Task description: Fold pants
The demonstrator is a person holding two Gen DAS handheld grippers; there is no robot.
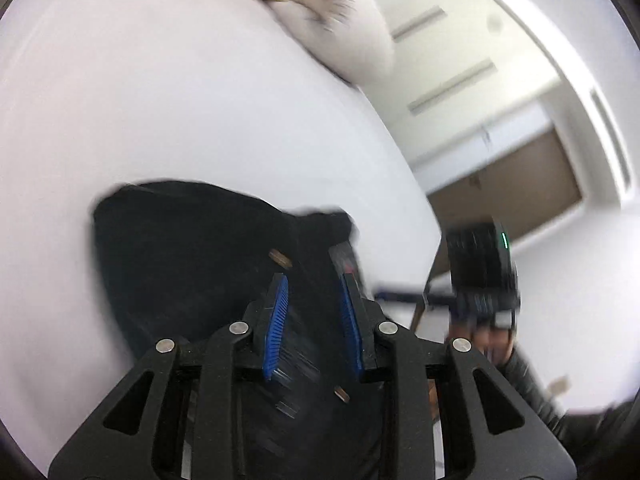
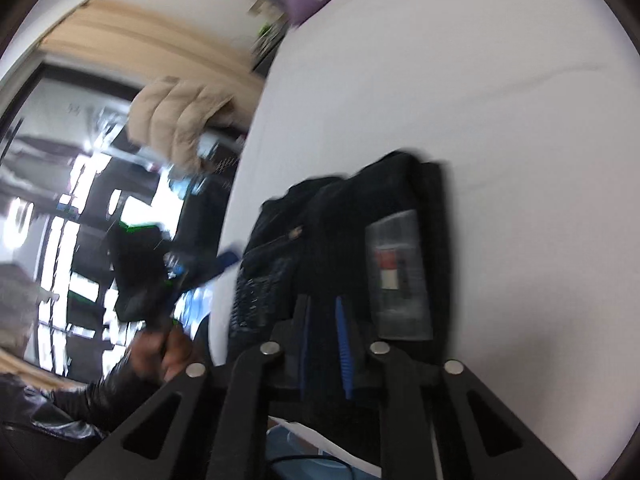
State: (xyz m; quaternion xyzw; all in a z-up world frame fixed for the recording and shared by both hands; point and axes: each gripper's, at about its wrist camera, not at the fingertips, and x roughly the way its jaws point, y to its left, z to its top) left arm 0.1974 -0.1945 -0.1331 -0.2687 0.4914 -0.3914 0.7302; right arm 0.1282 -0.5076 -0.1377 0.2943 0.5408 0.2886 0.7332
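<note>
Dark pants (image 1: 192, 248) folded on the white table (image 1: 160, 100).
We see the left gripper (image 1: 314, 304) over the pants, fingers apart; the right gripper (image 2: 324, 320) is narrowly parted above them, grip unclear.

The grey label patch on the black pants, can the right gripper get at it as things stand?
Probably yes. The grey label patch lies face up on top of the black pants, just beside the right gripper, and nothing covers it. The jaws stand nearly closed over the fabric, so they would likely have to open and shift sideways.
</note>
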